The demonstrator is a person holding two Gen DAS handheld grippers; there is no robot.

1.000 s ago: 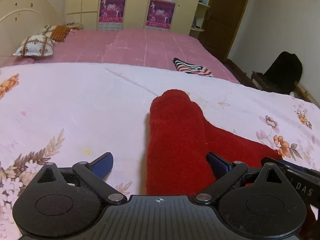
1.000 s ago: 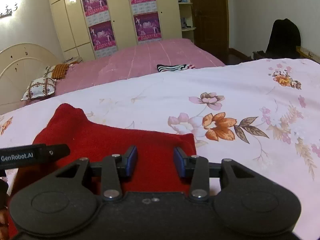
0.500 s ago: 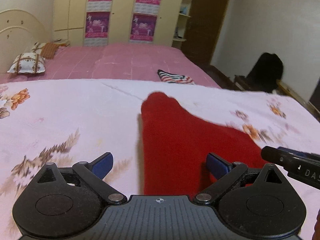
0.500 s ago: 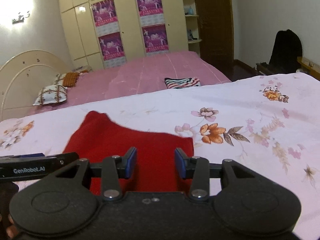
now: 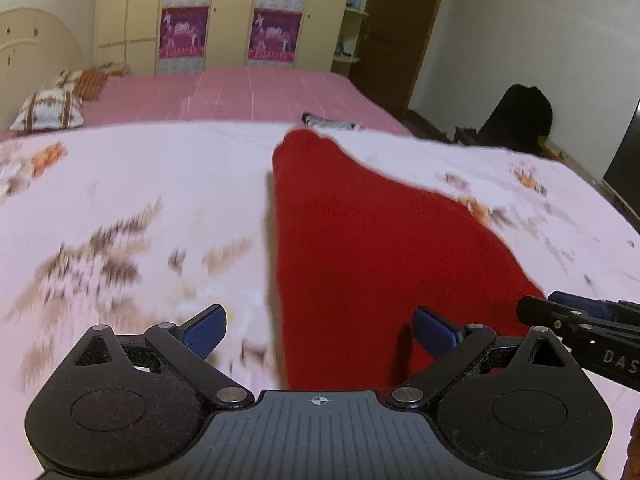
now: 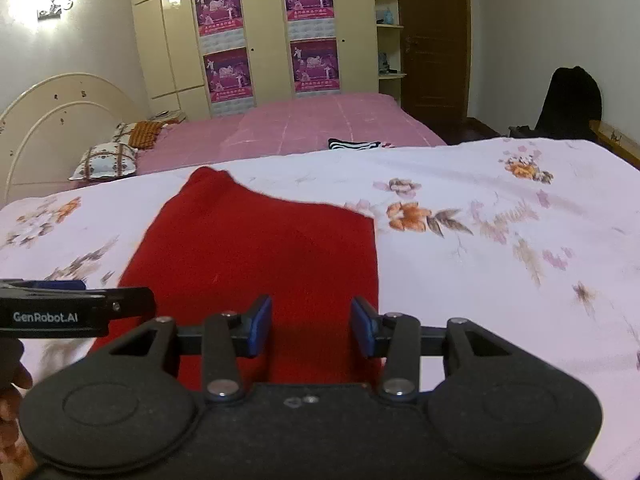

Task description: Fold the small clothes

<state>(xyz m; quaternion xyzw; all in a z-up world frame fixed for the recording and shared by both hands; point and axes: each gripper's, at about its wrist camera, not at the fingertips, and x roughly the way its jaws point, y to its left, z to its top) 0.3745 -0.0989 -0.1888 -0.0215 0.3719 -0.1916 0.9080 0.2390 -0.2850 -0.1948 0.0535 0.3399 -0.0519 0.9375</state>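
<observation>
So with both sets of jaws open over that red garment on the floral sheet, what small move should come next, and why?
Probably lower both and close on the garment's near edge. The red garment lies flat on the floral sheet. The left gripper and right gripper both have open jaws holding nothing, with red cloth showing between them. Gripping the near edge would let it be carried toward the far end for a fold.
</observation>
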